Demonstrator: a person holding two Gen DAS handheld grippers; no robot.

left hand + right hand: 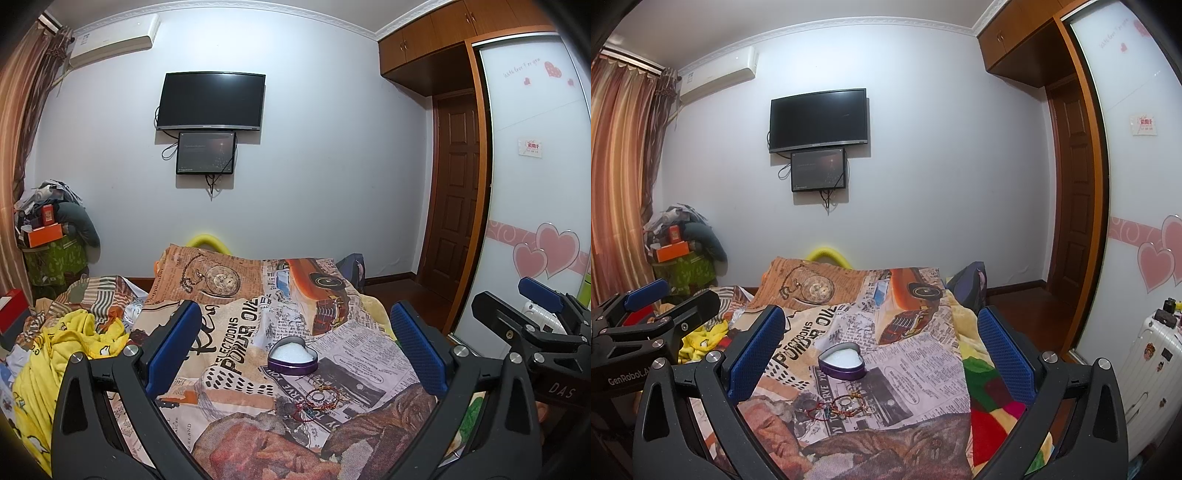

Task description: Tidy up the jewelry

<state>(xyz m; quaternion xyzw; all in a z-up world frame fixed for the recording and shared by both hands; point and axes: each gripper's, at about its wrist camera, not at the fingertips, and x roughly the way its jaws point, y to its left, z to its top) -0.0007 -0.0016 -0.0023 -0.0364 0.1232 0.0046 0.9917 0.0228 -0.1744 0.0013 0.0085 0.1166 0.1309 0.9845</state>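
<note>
Left gripper [291,347]: jaws wide apart, holding nothing, hovering above the bed
Right gripper [881,354]: jaws likewise spread wide and empty; also seen at right edge of left view
Tin [293,357]: heart-shaped, purple wall, white lining, lid off, lower centre of both views, resting on the blanket [236,332]
Jewelry [317,400]: small tangle of red cord bracelets, chain and rings, just below the tin, apart from it
Step in hand, judged: first pick not yet begun. Best to lower one gripper over a single strand at the tangle's edge, close gently, lift slowly so pieces separate; soft bedding may give under pressure
Surface: newsprint-patterned blanket, rumpled; yellow cloth [62,343] lower left
Room: TV [211,101] upper centre, curtain [617,177] left, wardrobe [535,184] right
</note>
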